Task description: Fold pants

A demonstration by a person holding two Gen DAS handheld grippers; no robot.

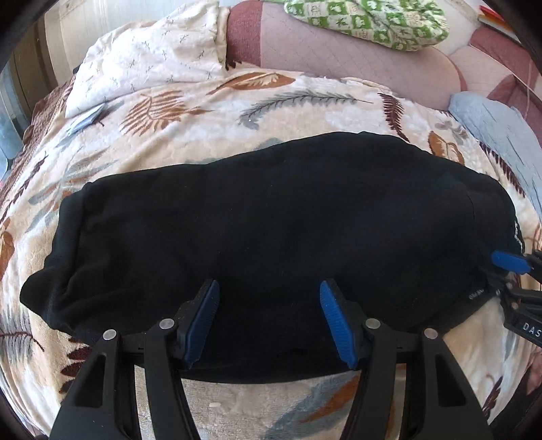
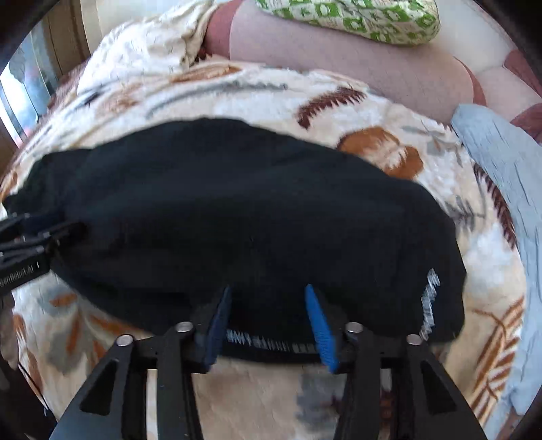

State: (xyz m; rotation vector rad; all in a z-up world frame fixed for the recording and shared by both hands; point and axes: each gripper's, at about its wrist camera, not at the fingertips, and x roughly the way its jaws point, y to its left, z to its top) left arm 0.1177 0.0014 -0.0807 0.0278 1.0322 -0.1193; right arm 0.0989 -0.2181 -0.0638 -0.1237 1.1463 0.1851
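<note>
Black pants lie folded lengthwise across the leaf-print blanket, running left to right. My left gripper hovers open over their near edge, around the middle of the length, with only cloth below the gap. My right gripper is open too, over the near edge at the waistband with its white lettering; no cloth is pinched between its pads. In the left wrist view the right gripper shows at the pants' right end. In the right wrist view the pants reach left to the left gripper.
The leaf-print blanket covers the bed. A cream quilt is bunched at the back left, a green patterned pillow lies on pink quilted padding behind, and a grey-blue cloth sits at the right.
</note>
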